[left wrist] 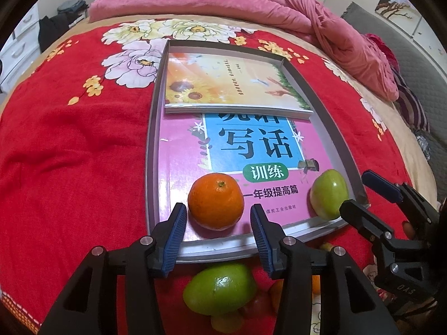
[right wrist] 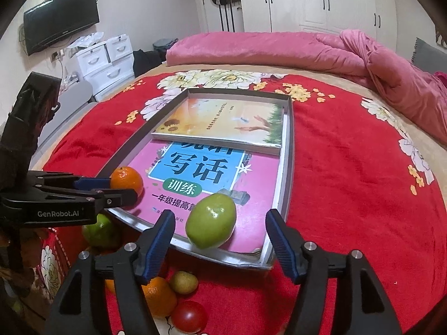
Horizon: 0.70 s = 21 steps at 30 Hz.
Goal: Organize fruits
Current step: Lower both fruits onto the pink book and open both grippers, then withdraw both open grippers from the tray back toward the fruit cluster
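Green apple (right wrist: 211, 220) lies tilted (long axis leaning right) between open right tongs (right wrist: 220, 240).

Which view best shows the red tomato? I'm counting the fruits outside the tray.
The right wrist view: the red tomato lies in plain sight on the bedspread near the loose orange. The left wrist view shows only a blurred reddish patch behind the left gripper.

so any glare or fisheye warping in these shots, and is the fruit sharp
Left wrist view: the tray rim bows outward, a small highlight sits on the green fruit, and the orange is sharp. Right wrist view: dark vignette at the corners, a highlight on the same fruit, and the wardrobe doors curve.
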Tool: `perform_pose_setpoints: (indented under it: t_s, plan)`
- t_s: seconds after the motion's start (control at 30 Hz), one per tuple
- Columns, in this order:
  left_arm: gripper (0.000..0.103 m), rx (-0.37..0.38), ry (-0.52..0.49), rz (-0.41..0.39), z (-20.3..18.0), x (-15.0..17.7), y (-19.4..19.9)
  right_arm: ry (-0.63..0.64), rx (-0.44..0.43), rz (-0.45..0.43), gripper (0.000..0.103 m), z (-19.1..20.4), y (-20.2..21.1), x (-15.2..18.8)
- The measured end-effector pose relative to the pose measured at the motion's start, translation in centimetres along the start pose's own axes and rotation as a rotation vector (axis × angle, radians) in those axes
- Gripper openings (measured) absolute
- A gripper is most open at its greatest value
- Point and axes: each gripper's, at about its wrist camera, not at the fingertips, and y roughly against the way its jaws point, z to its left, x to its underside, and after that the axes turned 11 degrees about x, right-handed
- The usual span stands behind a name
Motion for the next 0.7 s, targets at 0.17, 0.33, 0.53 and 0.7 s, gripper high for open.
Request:
perform_pose_setpoints:
  t_s: [0.17,0.33,0.53,0.7]
  plan:
    - [0.053,0.01,0.003,-0.007,0.0,0.0,0.3,-0.009,0.005,-0.005,0.07,-0.2,0.2,0.0]
    - [0.059,0.031,-0.004,-0.036,-0.3,0.1,1.1,-0.015,0.002,-0.019,0.075,-0.2,0.5,0.0]
    - [0.066,0.048,-0.007,-0.071,-0.6,0.0,2.2,-0.02,0.007,-0.034,0.079,-0.2,1.0,0.0]
    - [0.071,0.052,-0.007,-0.091,-0.6,0.0,2.9,-0.035,0.011,-0.047,0.083,-0.5,1.3,-0.1]
